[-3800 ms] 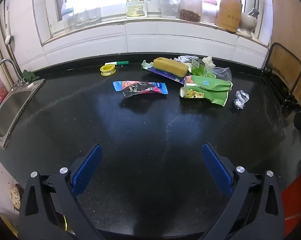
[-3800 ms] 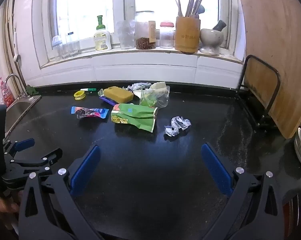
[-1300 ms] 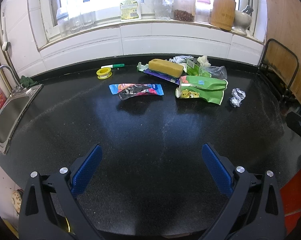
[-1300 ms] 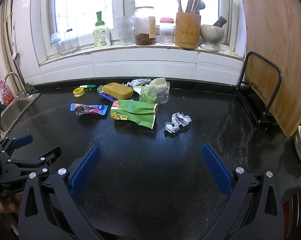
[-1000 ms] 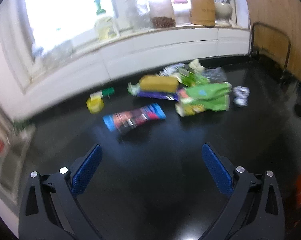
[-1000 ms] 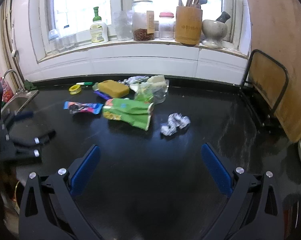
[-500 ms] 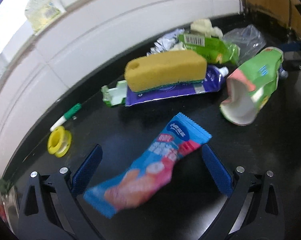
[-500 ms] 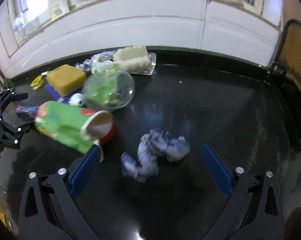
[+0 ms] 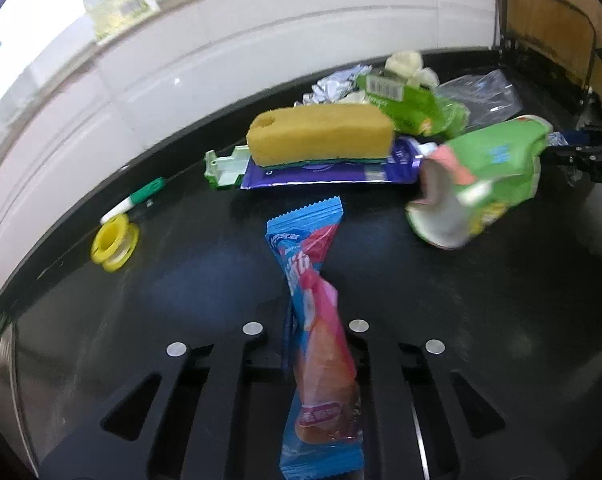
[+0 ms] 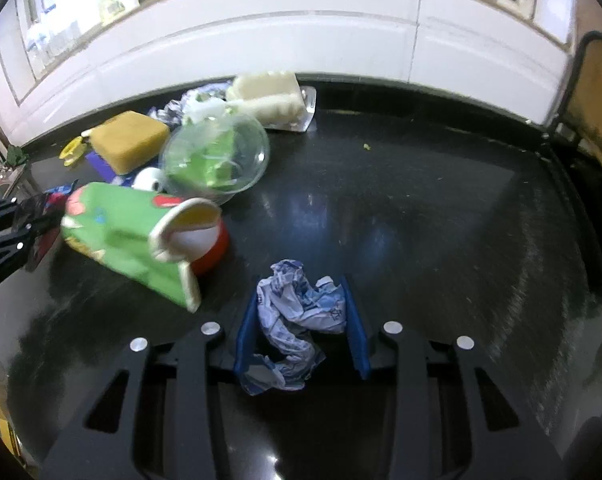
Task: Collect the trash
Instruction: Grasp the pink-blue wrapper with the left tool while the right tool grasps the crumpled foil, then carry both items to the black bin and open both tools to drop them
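My left gripper is shut on a blue and pink snack wrapper, which stands up between the fingers on the black counter. My right gripper is shut on a crumpled white and blue paper ball. A green carton lies to the right of the wrapper; in the right wrist view it lies left of the paper ball. Behind are a purple tube, a green packet, foil and a clear plastic lid.
A yellow sponge lies on the purple tube. A yellow tape roll and a green-capped marker lie at the left. A white foam block sits by the wall. A wire rack stands at the right.
Both grippers moved forward and down to the trash and closed: the left on the snack wrapper, the right on the paper ball. The wrapper now stands upright between the left fingers.
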A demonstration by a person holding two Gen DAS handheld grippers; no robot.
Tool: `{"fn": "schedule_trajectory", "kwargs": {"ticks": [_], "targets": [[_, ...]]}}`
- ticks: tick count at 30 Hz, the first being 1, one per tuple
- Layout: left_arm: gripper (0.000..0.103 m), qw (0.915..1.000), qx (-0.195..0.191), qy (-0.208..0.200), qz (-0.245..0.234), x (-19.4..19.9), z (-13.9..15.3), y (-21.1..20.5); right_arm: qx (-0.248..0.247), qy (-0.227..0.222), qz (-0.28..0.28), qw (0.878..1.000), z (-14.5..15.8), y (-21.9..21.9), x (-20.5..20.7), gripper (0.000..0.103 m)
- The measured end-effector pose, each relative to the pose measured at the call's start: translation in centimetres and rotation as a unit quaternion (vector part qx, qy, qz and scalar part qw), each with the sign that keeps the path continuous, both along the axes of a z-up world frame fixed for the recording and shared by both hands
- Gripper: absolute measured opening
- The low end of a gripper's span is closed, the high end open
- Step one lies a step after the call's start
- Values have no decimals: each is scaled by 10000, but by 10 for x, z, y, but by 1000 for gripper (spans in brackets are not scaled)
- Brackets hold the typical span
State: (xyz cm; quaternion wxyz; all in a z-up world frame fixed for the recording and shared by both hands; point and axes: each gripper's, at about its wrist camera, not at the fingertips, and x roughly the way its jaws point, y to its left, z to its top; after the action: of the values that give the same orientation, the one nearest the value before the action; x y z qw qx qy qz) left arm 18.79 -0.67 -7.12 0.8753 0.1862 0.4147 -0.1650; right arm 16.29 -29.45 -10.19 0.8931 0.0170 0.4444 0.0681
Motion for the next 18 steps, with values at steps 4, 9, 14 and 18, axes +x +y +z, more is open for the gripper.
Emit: {"fn": "schedule_trajectory", "kwargs": {"ticks": [4,9,14,18], "targets": [[9,9989,-169,110,431,-48,20,6,51,-219,24,9997,23,2,-40,39],[9,9972,-391,148,614,-104,32,6,103,-426,129,9990,47,10,-91,39],[9,9963,-504,131,687,-138,34,2,112,-492,167,9986,58,17,-119,39],[9,9949,-563,46,833,-147,38,7,112,-572,256,9980,65,26,-126,39]]}}
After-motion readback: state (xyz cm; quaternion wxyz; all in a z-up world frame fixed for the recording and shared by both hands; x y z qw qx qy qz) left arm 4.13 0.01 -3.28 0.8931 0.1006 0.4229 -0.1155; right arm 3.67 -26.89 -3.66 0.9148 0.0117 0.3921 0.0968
